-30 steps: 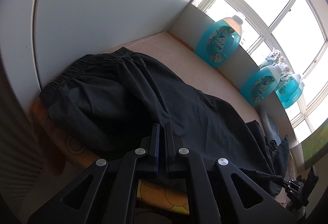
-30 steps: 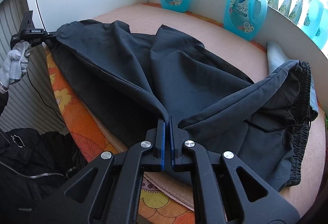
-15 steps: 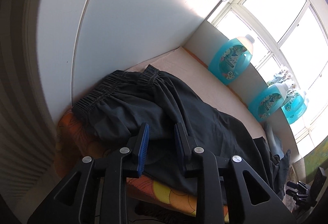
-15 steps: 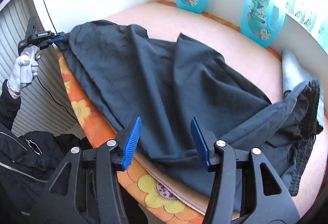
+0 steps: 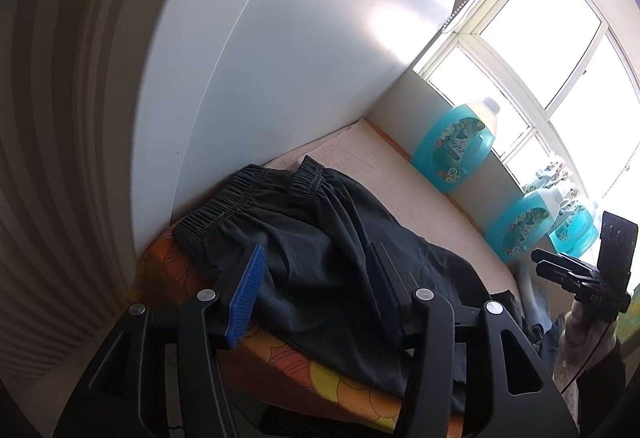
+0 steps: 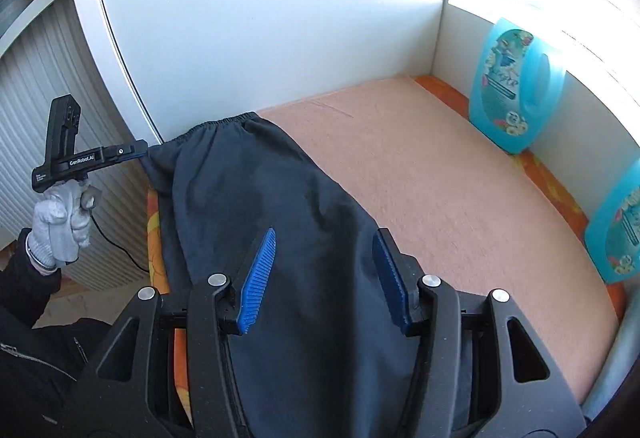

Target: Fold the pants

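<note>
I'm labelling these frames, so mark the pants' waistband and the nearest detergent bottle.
waistband (image 5: 224,207): left wrist view, on the gathered elastic edge.
detergent bottle (image 6: 516,89): right wrist view, on its label.

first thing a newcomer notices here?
Probably the dark pants, lying lengthwise along the front of the peach surface with the elastic waistband bunched at the white panel. Next, the bright turquoise detergent bottles lined up under the window. Both grippers, left and right, hang above the cloth, blue pads apart; the left's jaws are opening with nothing pinched.
</note>
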Tool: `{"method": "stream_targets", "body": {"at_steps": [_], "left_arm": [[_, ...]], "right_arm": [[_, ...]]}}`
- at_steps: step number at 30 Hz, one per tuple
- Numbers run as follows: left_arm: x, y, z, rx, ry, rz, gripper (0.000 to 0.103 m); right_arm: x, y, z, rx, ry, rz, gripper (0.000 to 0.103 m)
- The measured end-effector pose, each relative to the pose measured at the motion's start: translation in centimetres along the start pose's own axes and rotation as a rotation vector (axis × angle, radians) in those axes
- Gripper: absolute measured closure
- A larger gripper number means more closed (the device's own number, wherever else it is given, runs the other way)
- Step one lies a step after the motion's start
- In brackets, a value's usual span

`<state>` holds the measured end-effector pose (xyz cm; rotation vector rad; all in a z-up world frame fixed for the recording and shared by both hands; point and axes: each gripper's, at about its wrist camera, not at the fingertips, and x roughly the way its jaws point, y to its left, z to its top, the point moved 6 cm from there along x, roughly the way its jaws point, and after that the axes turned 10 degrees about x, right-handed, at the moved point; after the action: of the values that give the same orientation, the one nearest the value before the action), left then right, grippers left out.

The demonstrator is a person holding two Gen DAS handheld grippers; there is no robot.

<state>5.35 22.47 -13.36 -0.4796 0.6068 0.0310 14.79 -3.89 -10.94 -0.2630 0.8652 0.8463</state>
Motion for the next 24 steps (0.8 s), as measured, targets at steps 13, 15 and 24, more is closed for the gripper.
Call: {"method": "stream_targets", "body": {"at_steps": [13, 15, 24], "left_arm": [[4.8, -1.9, 0.6, 0.01, 0.055, -0.015, 0.051], [5.4, -2.1, 0.6, 0.023, 0.058, 0.001, 0.051], [7.0, -1.8, 0.5, 0.008, 0.058, 0.025, 0.051]], "right_arm": [[15.1, 3.5, 6.8, -0.069, 0.11, 0.122, 0.047], [17.4, 3.5, 7.5, -0.054, 0.133, 0.148, 0.042], [24.8, 4.8, 9.6, 0.007, 0.222, 0.258, 0.041]]}}
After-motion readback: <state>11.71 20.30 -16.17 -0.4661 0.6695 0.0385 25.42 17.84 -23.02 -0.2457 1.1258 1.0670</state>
